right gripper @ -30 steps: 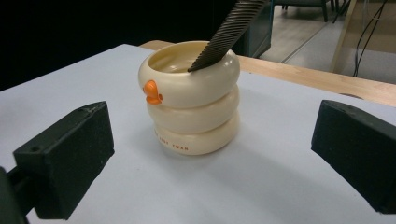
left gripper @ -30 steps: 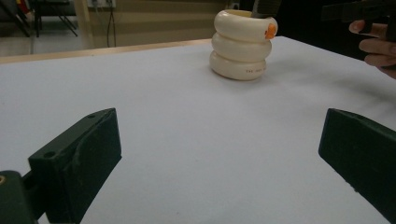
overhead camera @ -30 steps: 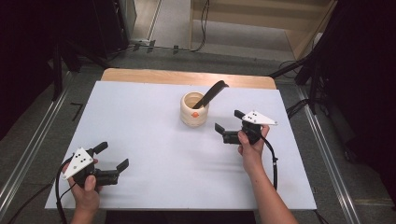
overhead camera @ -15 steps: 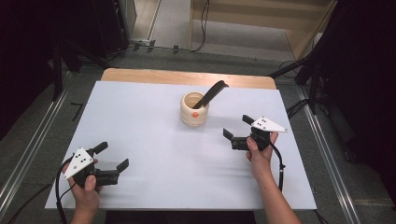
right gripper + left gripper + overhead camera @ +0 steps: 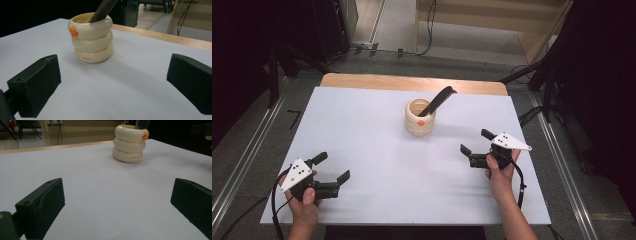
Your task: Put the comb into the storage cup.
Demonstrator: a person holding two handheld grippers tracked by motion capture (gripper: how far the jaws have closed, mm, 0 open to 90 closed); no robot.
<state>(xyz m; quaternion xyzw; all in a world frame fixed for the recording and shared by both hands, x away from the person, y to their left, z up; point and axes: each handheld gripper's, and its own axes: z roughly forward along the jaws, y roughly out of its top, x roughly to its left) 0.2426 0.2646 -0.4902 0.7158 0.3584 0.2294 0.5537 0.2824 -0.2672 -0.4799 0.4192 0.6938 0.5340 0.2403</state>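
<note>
- Two grippers sit low over the white table point(image 5: 377, 130), each held in one of the person's hands, well apart from each other.
- Left gripper point(image 5: 332, 172) is at the near left corner, its jaws spread wide with nothing between them.
- Right gripper point(image 5: 474, 142) is at the right side, jaws likewise spread and empty, pointing toward the cup.
- Cream ringed cup point(image 5: 420, 116) stands upright near the middle of the table toward the far edge, with a small orange mark point(image 5: 73, 31) on its side.
- Black comb point(image 5: 439, 99) stands in the cup, leaning over its rim toward the far right.
- Neither gripper touches the cup or the comb.
</note>
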